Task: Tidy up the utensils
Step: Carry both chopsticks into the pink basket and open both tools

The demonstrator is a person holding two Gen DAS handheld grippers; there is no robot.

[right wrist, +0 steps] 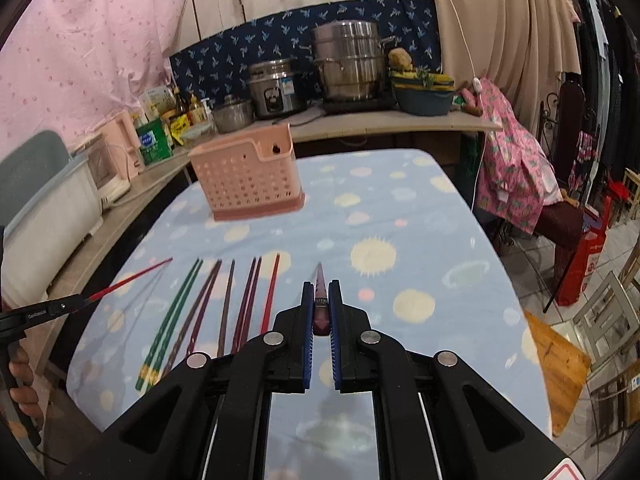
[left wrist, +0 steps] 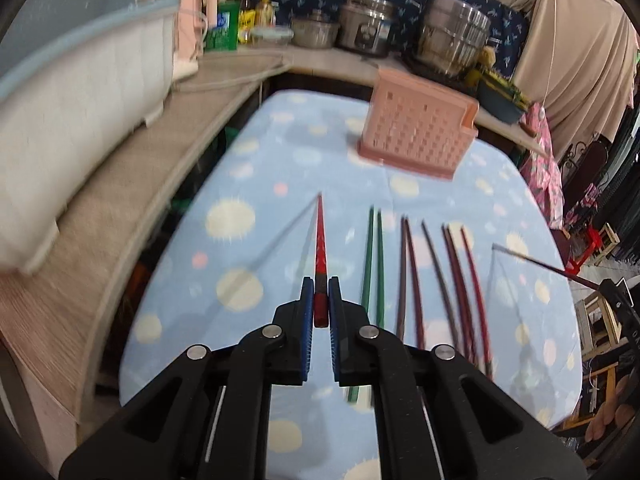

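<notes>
Left wrist view is showing the left gripper with its jaws clamped tight on the thick end of a red chopstick, which is pointing away toward the pink basket and hanging above the blue spotted cloth on the worktop. Its thin shadow is falling on the cloth just beside it, so the stick is not lying down. Between this gripper and the pink basket, more chopsticks are lying side by side on the cloth: a green pair nearest the red one, then several dark brown and dark red ones farther to the side. The pink basket is standing upright at the far end of the cloth, well apart from the row of sticks. At the edge of this view a dark red chopstick is sticking out from the right gripper. Right wrist view is showing the right gripper with its jaws clamped on a purple-brown chopstick, its tip pointing toward the pink basket. The green pair and the other sticks are lying in their row nearer than the basket. The left gripper is sitting at the side of this view, holding the red chopstick, with a person's fingers showing below it.
</notes>
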